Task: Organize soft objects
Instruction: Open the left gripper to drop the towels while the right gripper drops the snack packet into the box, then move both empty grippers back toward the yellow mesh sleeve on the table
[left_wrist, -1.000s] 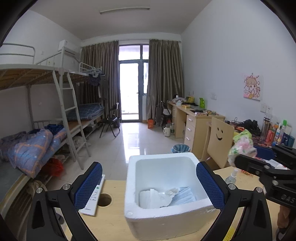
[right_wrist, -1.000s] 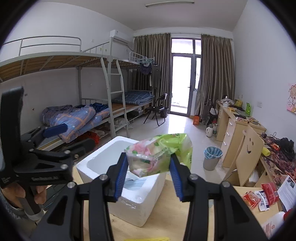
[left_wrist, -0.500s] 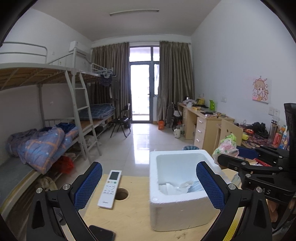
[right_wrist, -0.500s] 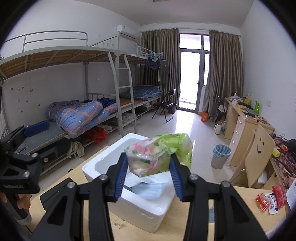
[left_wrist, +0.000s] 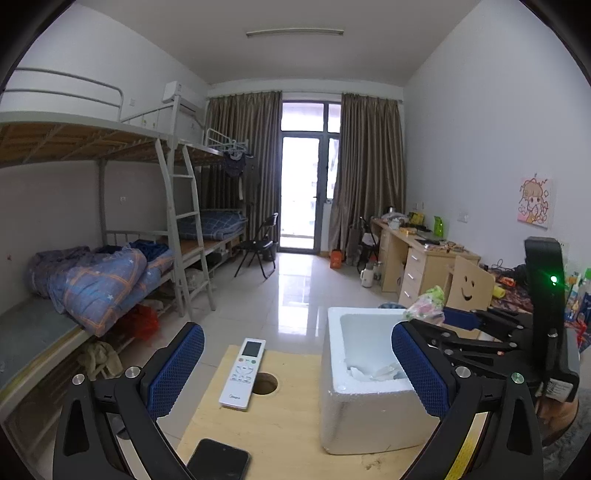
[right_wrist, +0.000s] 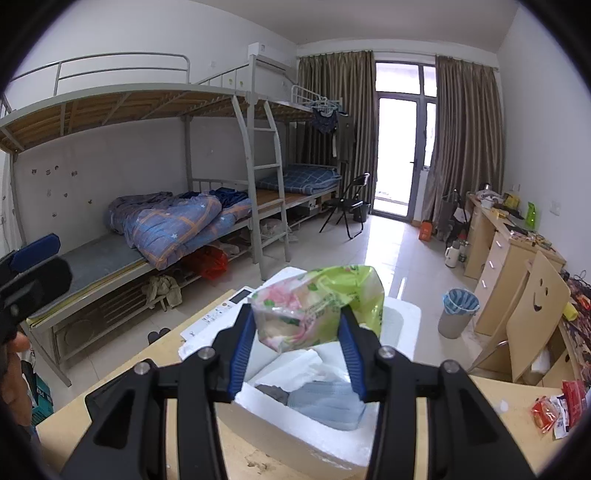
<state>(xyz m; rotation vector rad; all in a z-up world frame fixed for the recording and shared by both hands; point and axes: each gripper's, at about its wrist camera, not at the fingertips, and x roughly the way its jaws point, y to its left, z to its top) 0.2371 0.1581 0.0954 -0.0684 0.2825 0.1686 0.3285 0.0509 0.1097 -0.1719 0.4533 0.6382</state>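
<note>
Right tongs (right_wrist: 297, 328) pinch a green packet (right_wrist: 317, 306) over the foam box (left_wrist: 354, 417); left tongs (left_wrist: 295, 369) gape empty beside it, remote (left_wrist: 242, 373) and phone (left_wrist: 218, 459) nearby.

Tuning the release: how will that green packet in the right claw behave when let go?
The packet looks soft: it bulges between the pads, so probably light and squashy. Its loose film top likely flops. It would probably drop without rolling into the foam box.

Green-pink soft packet (right_wrist: 314, 314) (crumpled) above white foam box (right_wrist: 402, 325); tissue, blue cloth inside.
</note>
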